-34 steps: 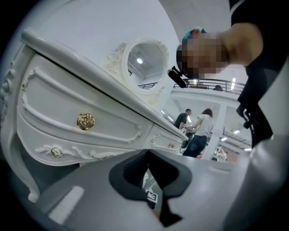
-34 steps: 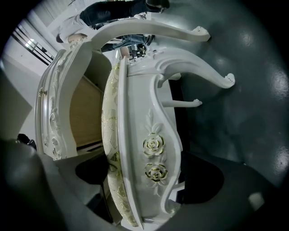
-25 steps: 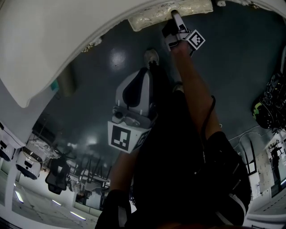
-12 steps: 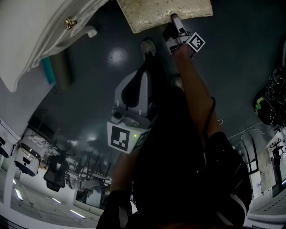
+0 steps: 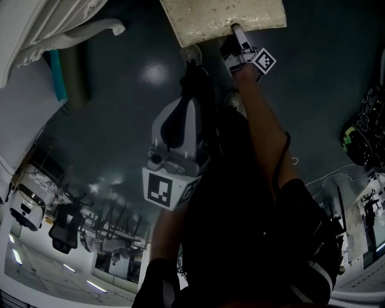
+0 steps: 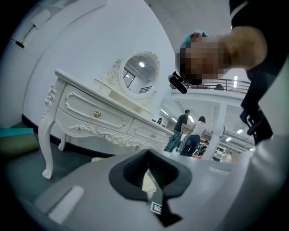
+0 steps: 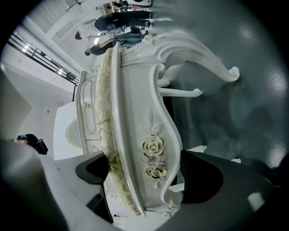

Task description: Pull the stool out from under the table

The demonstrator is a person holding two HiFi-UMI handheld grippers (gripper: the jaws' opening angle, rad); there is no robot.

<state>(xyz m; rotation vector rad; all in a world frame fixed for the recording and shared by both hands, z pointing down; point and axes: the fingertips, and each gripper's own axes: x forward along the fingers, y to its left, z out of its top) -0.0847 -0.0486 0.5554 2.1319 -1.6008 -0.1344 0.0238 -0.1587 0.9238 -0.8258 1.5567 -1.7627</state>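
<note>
Found stool [image 5: 222, 15] at far centre of head view, standing on dark floor [image 5: 325, 90], out from beneath white tabletop [image 5: 24, 24] and just right of its curved leg [image 5: 99, 27], a strip of floor showing between. Noted cream patterned cushion [image 7: 106, 135] on top and a white carved apron with two gilt roses [image 7: 153, 158] below. Logged right gripper [image 5: 236, 27] reaching far, arm outstretched, at stool's near edge. Confirmed from right gripper view: fingers [image 7: 205, 180] closed on the seat edge, one against the cushion side, the other against the carved apron, stool filling the gap. Logged left gripper [image 5: 183, 114] held near the body, well back from stool, pointing toward the table. Saw its fingers [image 6: 133, 169] drawn together, gripping nothing, only a pale sliver showing through the slit. Beyond them, made out carved drawer fronts with gold knobs [image 6: 95, 114] and an oval mirror [image 6: 140, 74] on the tabletop; two people [image 6: 187, 131] standing far right.
</note>
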